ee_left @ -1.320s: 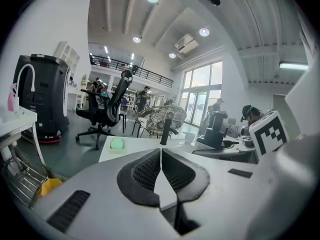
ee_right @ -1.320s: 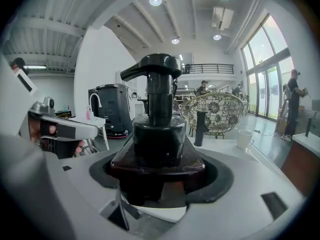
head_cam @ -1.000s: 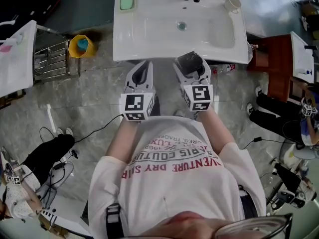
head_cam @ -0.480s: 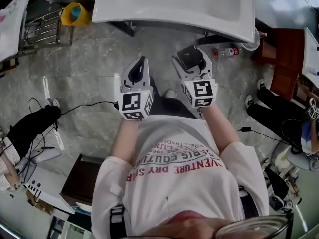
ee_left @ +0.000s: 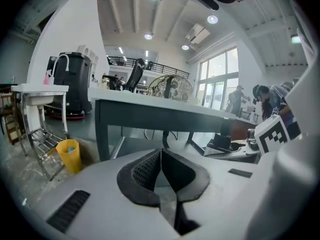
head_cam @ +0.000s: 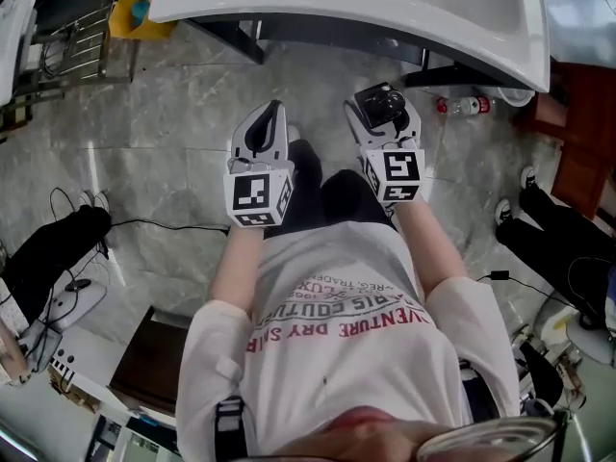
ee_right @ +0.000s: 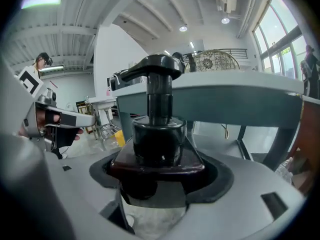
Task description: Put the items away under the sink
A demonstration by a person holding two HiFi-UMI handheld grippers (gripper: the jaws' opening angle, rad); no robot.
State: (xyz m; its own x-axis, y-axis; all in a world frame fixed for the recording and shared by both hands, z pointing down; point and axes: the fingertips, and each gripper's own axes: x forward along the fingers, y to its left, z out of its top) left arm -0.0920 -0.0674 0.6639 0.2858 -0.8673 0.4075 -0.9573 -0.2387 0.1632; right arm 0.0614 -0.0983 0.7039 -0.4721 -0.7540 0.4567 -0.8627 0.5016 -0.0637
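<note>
A black pump bottle (head_cam: pixel 376 105) sits between the jaws of my right gripper (head_cam: pixel 382 114), which is shut on it. In the right gripper view the pump bottle (ee_right: pixel 159 129) stands upright and fills the middle, its spout pointing left. My left gripper (head_cam: pixel 262 135) hangs beside it to the left with nothing in it; its dark pads (ee_left: pixel 145 171) press together. Both grippers are low, just in front of the white sink (head_cam: pixel 337 8). The dark sink frame (ee_left: pixel 150 111) and the space under it lie straight ahead.
A yellow bucket (head_cam: pixel 135 12) and a metal rack (head_cam: pixel 58 56) stand left of the sink. A plastic bottle (head_cam: pixel 464 106) lies on the floor by the sink's right leg. Cables (head_cam: pixel 144 224) run over the floor at the left. A seated person's legs (head_cam: pixel 558 229) are at the right.
The view has dropped lower and the sink has slid toward the top edge. Both grippers have come down in front of the sink, the right one still holding the pump bottle.
</note>
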